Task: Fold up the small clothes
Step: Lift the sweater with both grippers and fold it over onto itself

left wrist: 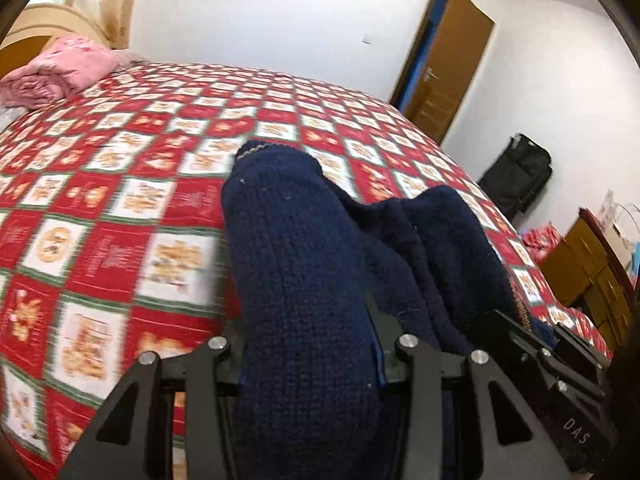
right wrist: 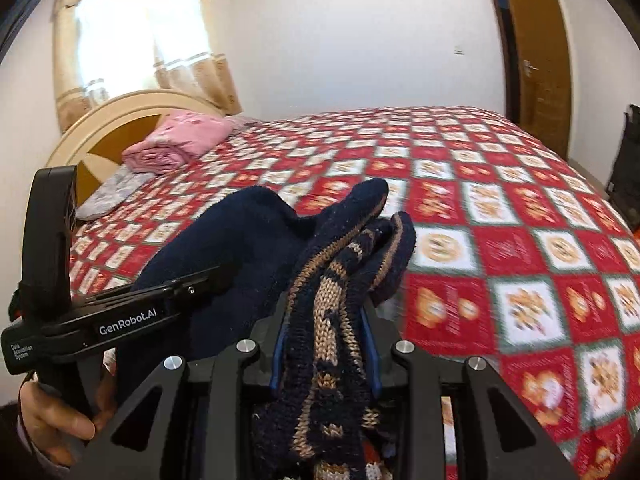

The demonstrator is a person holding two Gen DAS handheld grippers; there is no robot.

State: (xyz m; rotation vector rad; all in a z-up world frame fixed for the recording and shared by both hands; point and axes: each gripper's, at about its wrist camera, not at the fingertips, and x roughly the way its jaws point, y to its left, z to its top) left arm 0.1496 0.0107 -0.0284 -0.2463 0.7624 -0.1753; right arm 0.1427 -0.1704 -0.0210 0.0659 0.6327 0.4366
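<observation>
While both grippers hang over the red checked bedspread (left wrist: pixel 120 208), the left gripper (left wrist: pixel 308 344) is clamped on a bunched navy knit sweater (left wrist: pixel 296 264). Right gripper (right wrist: pixel 324 344) pinches its brown-patterned edge, so it's held up near the cameras, with a pink blanket (right wrist: pixel 176 140) far left.

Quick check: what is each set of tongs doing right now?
Left tongs: shut on the navy knit garment.
Right tongs: shut on the same garment's patterned part.
</observation>
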